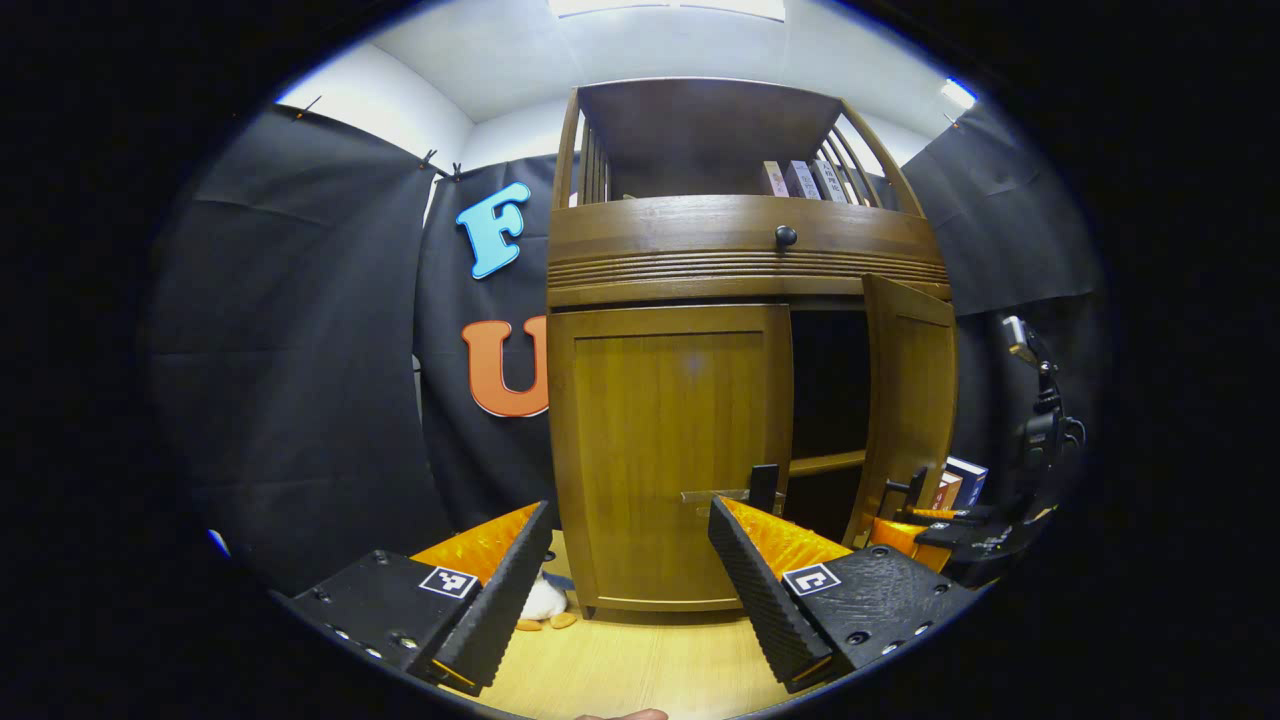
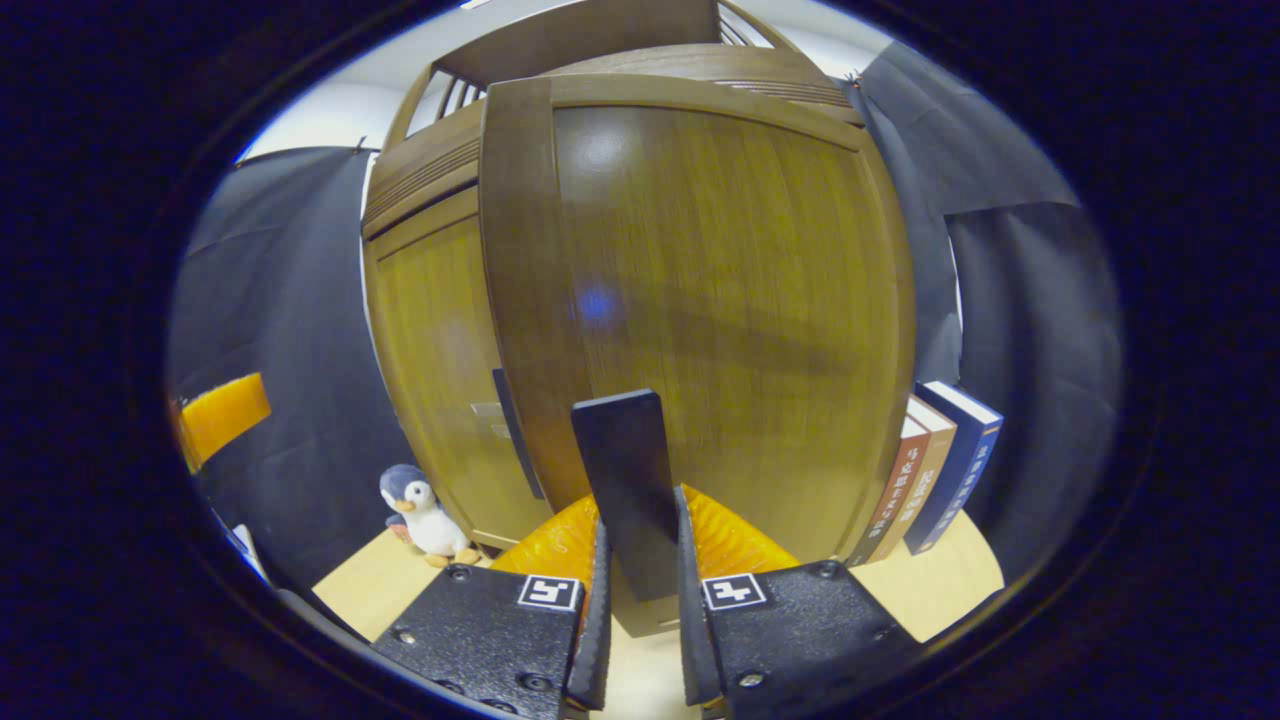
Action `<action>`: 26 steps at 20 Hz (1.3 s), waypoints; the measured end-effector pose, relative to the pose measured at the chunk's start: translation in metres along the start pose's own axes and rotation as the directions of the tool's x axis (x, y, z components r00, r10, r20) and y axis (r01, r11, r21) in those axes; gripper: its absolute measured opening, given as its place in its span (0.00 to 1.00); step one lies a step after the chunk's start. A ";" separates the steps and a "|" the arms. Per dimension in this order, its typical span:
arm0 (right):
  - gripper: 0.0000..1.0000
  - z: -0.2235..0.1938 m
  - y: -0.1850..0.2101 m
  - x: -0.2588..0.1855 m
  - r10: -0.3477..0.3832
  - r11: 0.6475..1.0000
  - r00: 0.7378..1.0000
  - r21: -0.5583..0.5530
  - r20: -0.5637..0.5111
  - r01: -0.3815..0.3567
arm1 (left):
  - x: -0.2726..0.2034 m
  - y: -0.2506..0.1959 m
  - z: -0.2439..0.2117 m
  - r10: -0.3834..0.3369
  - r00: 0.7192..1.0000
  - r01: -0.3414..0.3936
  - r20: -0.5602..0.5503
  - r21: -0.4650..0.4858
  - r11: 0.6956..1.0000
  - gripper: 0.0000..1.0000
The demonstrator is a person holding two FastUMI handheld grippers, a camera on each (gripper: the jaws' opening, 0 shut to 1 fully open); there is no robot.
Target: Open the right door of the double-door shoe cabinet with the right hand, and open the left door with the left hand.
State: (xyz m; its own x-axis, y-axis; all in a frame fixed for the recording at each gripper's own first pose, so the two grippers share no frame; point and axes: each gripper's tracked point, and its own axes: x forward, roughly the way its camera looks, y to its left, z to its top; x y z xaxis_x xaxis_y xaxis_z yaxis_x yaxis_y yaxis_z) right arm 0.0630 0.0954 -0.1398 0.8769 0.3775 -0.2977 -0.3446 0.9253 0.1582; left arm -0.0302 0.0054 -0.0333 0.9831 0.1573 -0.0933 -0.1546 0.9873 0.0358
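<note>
Both the left gripper (image 1: 630, 585) and the right gripper (image 2: 640, 610) have wedge-shaped fingers with ribbed inner pads (image 1: 745, 565). Their textured bodies carry small square black-and-white marker tags (image 2: 548, 592) and round screws (image 2: 738, 680).

Left hand-held gripper (image 1: 625, 580): fingers spread wide apart, nothing between them, pointing forward and level. Right hand-held gripper (image 2: 640, 610): fingers drawn close, both pressing on a flat upright handle (image 2: 625, 480).
</note>
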 end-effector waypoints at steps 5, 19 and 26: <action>0.32 -0.006 -0.018 -0.034 0.033 0.999 0.999 -0.003 -0.006 -0.033 | 0.013 -0.027 -0.007 -0.054 0.998 0.054 -0.032 -0.007 0.999 0.95; 0.27 -0.011 -0.068 -0.094 -0.060 0.998 0.998 -0.009 0.004 0.060 | 0.029 -0.103 -0.029 -0.209 0.974 0.206 -0.086 -0.039 0.978 0.95; 0.22 -0.013 -0.091 -0.111 -0.136 0.991 0.991 -0.012 0.006 0.136 | 0.031 -0.128 -0.038 -0.246 0.963 0.241 -0.114 -0.058 0.969 1.00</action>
State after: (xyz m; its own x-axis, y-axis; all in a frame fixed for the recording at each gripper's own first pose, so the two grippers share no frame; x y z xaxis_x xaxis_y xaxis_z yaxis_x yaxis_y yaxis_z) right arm -0.0072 -0.0306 -0.1333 0.9174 0.2482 -0.3112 -0.2263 0.9683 0.1054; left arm 0.0159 -0.1151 -0.0785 0.9733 -0.0890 -0.2116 0.0813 0.9957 -0.0451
